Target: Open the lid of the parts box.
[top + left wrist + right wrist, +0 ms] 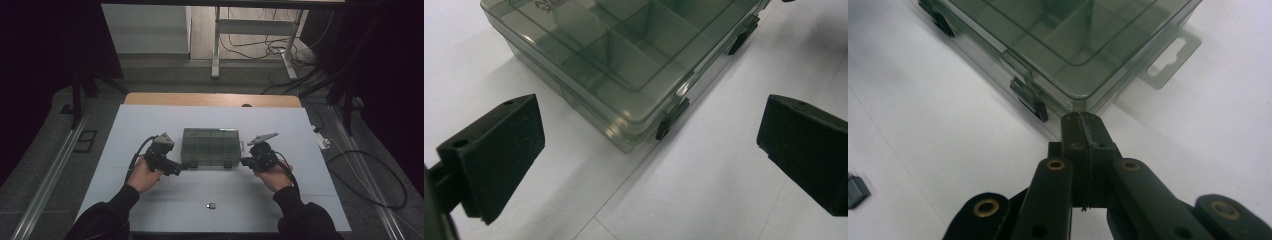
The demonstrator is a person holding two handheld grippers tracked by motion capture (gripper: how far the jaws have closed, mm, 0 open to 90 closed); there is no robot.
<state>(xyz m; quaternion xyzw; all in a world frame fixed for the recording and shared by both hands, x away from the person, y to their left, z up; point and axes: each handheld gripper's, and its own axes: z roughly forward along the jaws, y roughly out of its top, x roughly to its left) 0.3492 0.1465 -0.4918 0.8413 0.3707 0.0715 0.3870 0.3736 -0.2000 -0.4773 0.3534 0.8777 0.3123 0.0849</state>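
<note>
Hand-held gripper on the left (181, 167) stands with its jaws wide apart, nothing between them, aimed at the near left corner of the compartment box (210, 147). The right hand-held gripper (244, 161) has its jaws pressed together on nothing, tips just beside the box's near right corner. The box lies closed at the middle of the bench (150, 120), between the two hands, its long axis running left to right across the person's front. Both front latches face the person: the left latch (672, 118) sits just ahead of the open jaws, the right latch (1029, 100) just ahead of the closed tips. Each hand appears about equally near its own corner. A small grey part (211, 205) lies well apart, nearer the person.
</note>
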